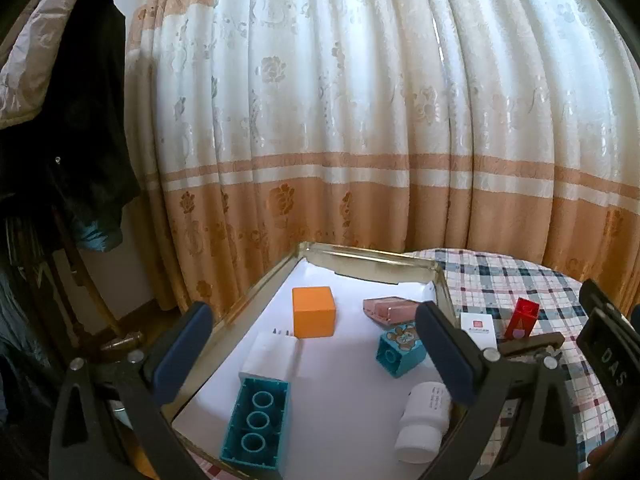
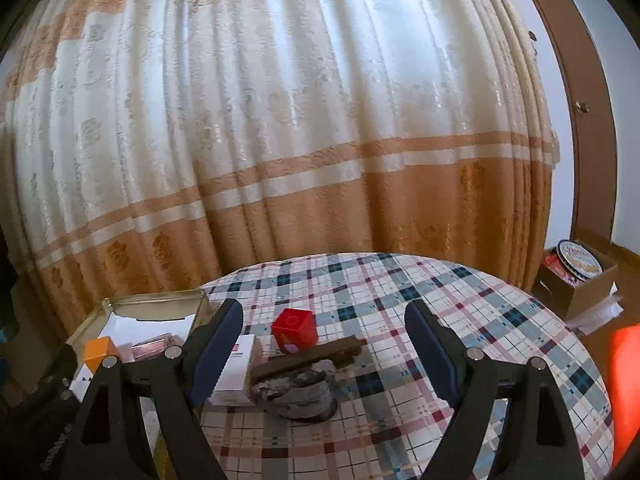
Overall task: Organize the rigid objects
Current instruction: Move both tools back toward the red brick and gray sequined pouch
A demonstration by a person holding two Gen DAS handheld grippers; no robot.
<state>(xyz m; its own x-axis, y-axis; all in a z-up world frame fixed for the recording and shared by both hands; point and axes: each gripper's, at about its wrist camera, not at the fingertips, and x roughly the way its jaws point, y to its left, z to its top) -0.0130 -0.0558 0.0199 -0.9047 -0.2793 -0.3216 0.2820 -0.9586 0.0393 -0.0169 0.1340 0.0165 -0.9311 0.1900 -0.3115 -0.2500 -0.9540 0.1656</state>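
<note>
A gold tin tray (image 1: 372,258) lined with white paper holds an orange cube (image 1: 313,311), a long teal brick (image 1: 256,422), a small teal brick (image 1: 400,350), a pink case (image 1: 390,307), a white box (image 1: 272,354) and a white bottle (image 1: 424,420). My left gripper (image 1: 312,352) is open and empty above the tray. On the plaid tablecloth (image 2: 420,292) lie a red box (image 2: 295,330), a white box (image 2: 236,372), a brown bar (image 2: 308,358) and a grey stone-like object (image 2: 298,390). My right gripper (image 2: 324,344) is open around them, empty.
A floral curtain (image 1: 320,120) hangs right behind the round table. Dark clothes (image 1: 80,120) hang at the left. A cardboard box with a round tin (image 2: 580,268) stands on the floor at the right. Something orange (image 2: 624,380) shows at the right edge.
</note>
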